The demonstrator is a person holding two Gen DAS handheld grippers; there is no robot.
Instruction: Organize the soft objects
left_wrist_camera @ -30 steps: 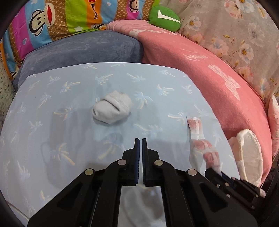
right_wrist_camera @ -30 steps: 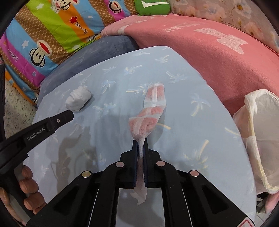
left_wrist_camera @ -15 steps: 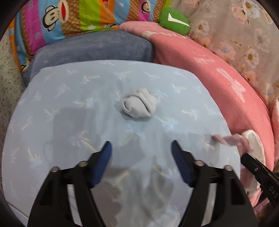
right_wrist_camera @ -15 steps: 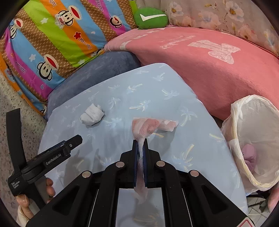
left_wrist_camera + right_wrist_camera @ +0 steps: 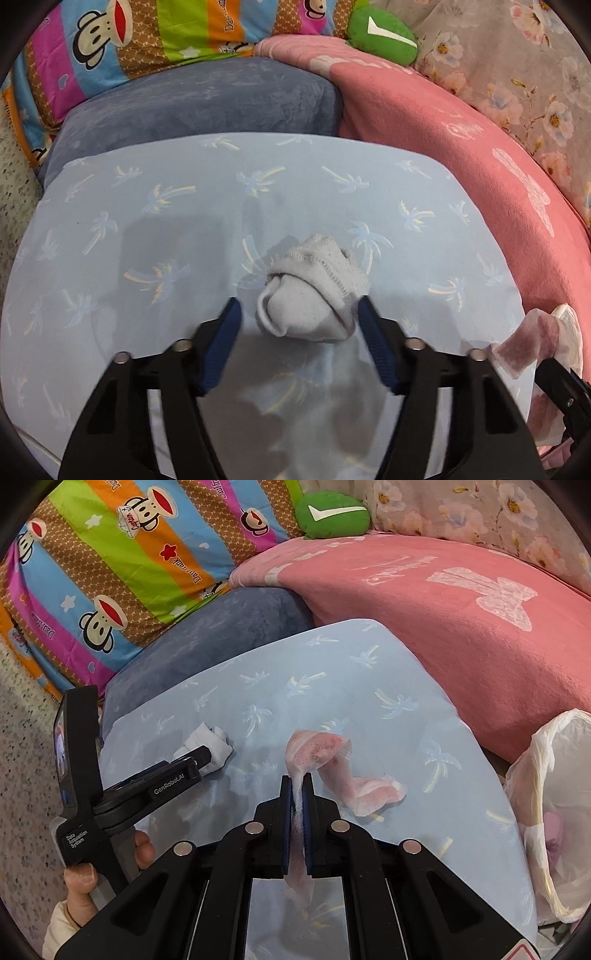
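- Now the left gripper (image 5: 299, 315) stands with its jaws spread wide, where a second ago they were pressed together; it has also closed in on the balled grey sock (image 5: 312, 291), which a second ago lay well ahead of the tips.
- That sock sits on the blue palm-print sheet (image 5: 147, 221) between the two blue pads (image 5: 221, 339), the right pad touching or nearly touching its cuff side, the left pad just apart. By this reading the left tool is set to pinch it next.
- Its long axis runs slantwise across the jaws, the rounded toe end towards the left pad and the ribbed cuff ahead and to the right.
- Meanwhile the right gripper (image 5: 296, 790) is clamped on the pink sock (image 5: 332, 764), which lay stretched out on the sheet a second ago and now hangs lifted and folded.
- Its free end droops to the right of the fingers, towards the white bag (image 5: 546, 812) off to that side, probably where it belongs.
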